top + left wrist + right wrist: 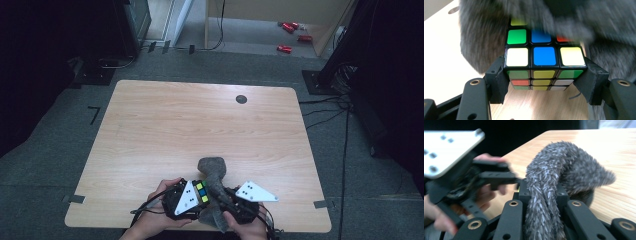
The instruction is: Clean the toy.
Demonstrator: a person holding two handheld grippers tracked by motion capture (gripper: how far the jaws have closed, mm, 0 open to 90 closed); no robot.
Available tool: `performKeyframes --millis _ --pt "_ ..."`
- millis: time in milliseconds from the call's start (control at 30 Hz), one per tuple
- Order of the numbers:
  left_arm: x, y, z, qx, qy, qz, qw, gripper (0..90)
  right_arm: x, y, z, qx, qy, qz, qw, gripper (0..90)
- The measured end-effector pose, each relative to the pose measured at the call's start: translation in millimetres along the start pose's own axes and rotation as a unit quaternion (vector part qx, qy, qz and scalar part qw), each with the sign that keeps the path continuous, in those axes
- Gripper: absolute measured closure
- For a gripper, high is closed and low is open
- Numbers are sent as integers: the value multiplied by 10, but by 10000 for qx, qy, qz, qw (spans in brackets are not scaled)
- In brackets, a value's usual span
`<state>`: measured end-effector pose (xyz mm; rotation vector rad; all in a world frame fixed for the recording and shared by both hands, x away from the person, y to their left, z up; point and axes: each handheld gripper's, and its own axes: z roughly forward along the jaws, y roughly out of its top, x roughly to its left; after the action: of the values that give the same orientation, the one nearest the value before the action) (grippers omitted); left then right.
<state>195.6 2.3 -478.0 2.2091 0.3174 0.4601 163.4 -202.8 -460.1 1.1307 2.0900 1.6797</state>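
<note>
Surface: pale wood table (150, 130), dark round grommet (241, 99) upper right of centre; grey carpet around, red items (290, 35) on floor at top.
Cube: colour cube (201, 191) at lower centre, clamped by left gripper (192, 196).
Fur: grey fuzzy cloth (212, 172) touching cube, pinched by right gripper (235, 200).

We see bare worktop (165, 130) on every side beyond the grey furry cloth (214, 172); nearer us, that cloth, the puzzle cube (201, 191) and both tools crowd together.
</note>
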Motion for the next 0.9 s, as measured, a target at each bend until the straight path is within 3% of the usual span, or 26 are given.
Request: performKeyframes --millis 100,200,233,300,367,400,433,467,533,567,633,800,867,900 --pt "-3 -12 -3 23 -3 39 10000 352 25 -5 22 76 8 -143 9999 761" --pt "38 -33 -21 24 44 -16 10000 352 -156 22 -66 -91 -168 239 9995 762" --pt "69 -48 -37 11 67 -65 10000 352 -156 22 -66 -91 -168 239 9995 762" --pt "157 -82 -84 -49 147 -209 9997 352 -319 47 -194 -321 -310 465 9979 756" --pt "277 -115 -156 -175 173 -472 9986 352 -381 40 -241 -415 -377 483 9973 735" --pt "342 -134 -202 -362 91 -669 9971 352 -397 22 -241 -405 -414 412 9975 728" --pt "463 -164 -295 -745 -88 -1071 9914 353 -400 -3 -224 -378 -426 304 9979 726" --pt "463 -164 -295 -745 -88 -1071 9914 352 -400 -3 -224 -378 -426 304 9979 726" --pt "528 -176 -356 -940 -126 -1241 9877 352 -359 -88 -128 -256 -249 15 9994 730" --pt "539 -179 -372 -992 -156 -1286 9866 352 -359 -88 -128 -256 -249 15 9994 730" --pt "535 -178 -377 -1054 -248 -1329 9852 353 -256 -137 -16 -146 -138 -289 9994 735" --pt "524 -160 -376 -1113 -336 -1446 9826 353 -114 -200 105 52 -23 -639 9979 739" --pt "557 -172 -395 -1193 -398 -1585 9793 353 -108 -211 119 119 21 -647 9978 739" --pt "569 -174 -404 -1248 -441 -1665 9771 353 -95 -234 156 277 64 -642 9975 739"
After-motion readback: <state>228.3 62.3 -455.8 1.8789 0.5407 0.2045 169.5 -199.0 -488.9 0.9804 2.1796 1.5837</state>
